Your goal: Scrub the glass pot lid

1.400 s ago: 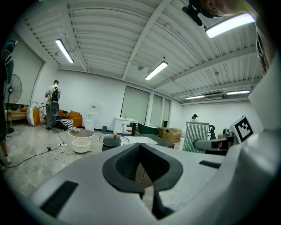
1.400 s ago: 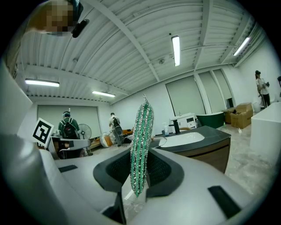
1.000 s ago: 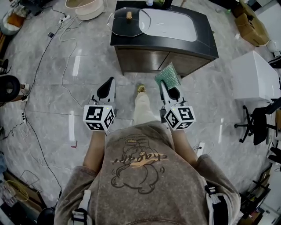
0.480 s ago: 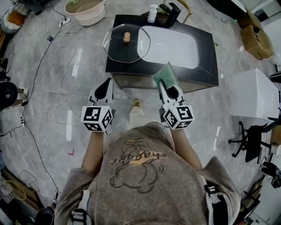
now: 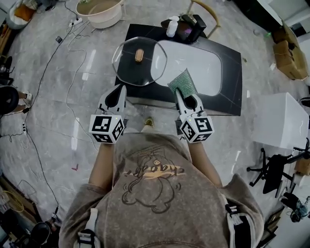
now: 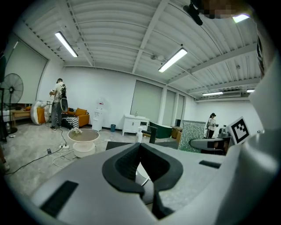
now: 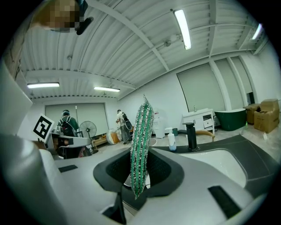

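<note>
The glass pot lid (image 5: 139, 60), with a wooden knob, lies on the left end of a black counter (image 5: 231, 82), beside a white sink basin (image 5: 193, 65). My left gripper (image 5: 121, 89) is shut with nothing in it, just short of the counter's near edge below the lid; in the left gripper view its jaws (image 6: 140, 169) meet. My right gripper (image 5: 178, 92) is shut on a green glittery scrub pad (image 5: 183, 82), which stands upright over the counter's near edge. In the right gripper view the pad (image 7: 141, 140) sticks up from the right gripper (image 7: 139, 176).
A black faucet (image 5: 193, 25) and a white soap bottle (image 5: 172, 26) stand at the counter's far edge. A beige tub (image 5: 99, 9) and cables (image 5: 53, 63) lie on the floor at left. A white box (image 5: 281, 121), an office chair (image 5: 273, 169) and cardboard boxes (image 5: 290, 53) are at right.
Both grippers have moved forward toward the counter, which now sits closer and lower in the head view. The scrub pad stays in the right gripper; the left stays shut.
</note>
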A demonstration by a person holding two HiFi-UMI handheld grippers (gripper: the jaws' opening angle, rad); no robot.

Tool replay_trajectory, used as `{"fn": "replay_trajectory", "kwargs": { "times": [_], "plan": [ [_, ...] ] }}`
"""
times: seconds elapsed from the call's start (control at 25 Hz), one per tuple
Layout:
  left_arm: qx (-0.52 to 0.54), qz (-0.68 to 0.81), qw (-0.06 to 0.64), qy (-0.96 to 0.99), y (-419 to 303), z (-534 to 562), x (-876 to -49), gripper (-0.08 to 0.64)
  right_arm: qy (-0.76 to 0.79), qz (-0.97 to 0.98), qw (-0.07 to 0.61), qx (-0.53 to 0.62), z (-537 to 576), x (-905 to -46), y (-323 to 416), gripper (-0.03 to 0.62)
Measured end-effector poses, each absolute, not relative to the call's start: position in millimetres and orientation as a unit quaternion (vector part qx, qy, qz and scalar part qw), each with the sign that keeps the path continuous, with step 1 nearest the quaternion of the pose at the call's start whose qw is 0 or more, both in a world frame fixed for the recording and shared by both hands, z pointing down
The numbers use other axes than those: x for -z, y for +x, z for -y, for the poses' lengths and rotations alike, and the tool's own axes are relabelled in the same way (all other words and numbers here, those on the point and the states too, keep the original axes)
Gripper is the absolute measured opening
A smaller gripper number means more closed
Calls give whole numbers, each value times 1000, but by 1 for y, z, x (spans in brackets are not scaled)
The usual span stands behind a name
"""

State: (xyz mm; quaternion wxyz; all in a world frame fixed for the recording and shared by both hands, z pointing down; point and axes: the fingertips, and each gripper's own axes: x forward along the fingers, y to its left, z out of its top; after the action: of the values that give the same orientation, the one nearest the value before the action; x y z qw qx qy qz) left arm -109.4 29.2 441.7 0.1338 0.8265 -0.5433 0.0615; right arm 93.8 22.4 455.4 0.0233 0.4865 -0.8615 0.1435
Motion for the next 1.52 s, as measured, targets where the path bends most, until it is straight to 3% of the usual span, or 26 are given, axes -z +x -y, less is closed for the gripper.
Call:
{"fn": "replay_trajectory", "kwargs": {
  "times": [1.24, 1.52],
  "plan": [
    [-75, 485, 137, 861, -140, 94, -444, 13, 517, 842, 38, -151, 74, -462, 45, 94],
    [-90, 482, 163, 856, -132, 106, -461, 150, 505, 849, 40, -151, 91, -461, 47, 94]
  ]
}}
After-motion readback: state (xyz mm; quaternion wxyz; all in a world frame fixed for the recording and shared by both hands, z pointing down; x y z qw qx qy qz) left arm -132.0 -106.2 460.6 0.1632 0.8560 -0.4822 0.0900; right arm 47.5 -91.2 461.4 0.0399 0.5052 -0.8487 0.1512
